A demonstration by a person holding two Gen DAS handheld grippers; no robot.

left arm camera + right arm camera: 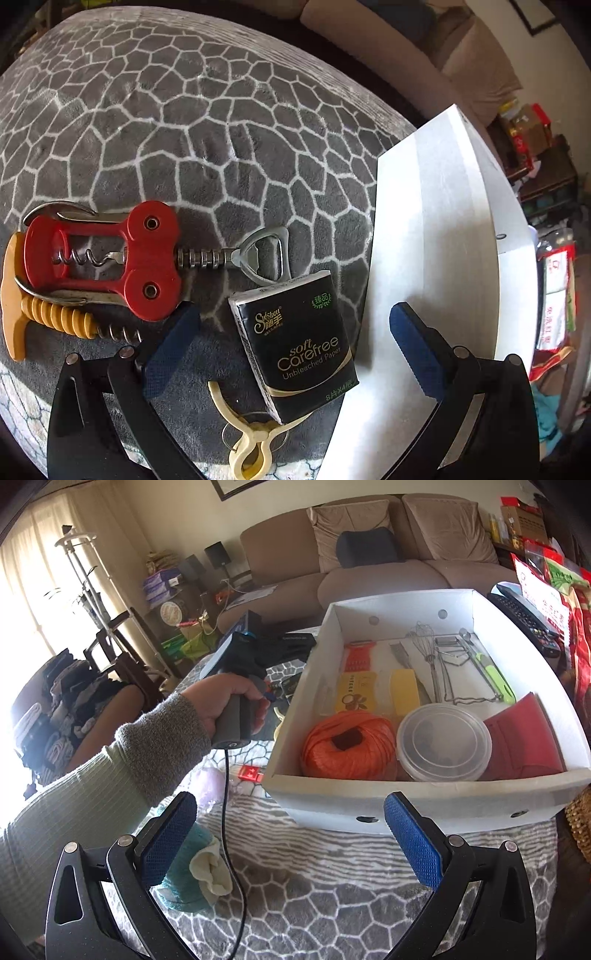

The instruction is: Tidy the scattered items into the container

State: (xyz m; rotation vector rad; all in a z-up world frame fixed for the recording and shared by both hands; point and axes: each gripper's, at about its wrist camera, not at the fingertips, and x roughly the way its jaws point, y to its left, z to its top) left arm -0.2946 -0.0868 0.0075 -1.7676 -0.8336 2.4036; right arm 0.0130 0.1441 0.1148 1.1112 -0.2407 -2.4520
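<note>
In the left wrist view a black tissue pack lies on the grey patterned cloth, leaning against the white box wall. My left gripper is open, its blue pads on either side of the pack. A red winged corkscrew, a yellow-handled corkscrew and a cream clip lie nearby. In the right wrist view my right gripper is open and empty, above the cloth in front of the white box. A teal and cream sock lies by its left finger.
The box holds an orange twine ball, a clear lidded tub, a red pouch, a whisk and other utensils. A small red item lies left of the box. Remote controls and snack bags sit right. A sofa stands behind.
</note>
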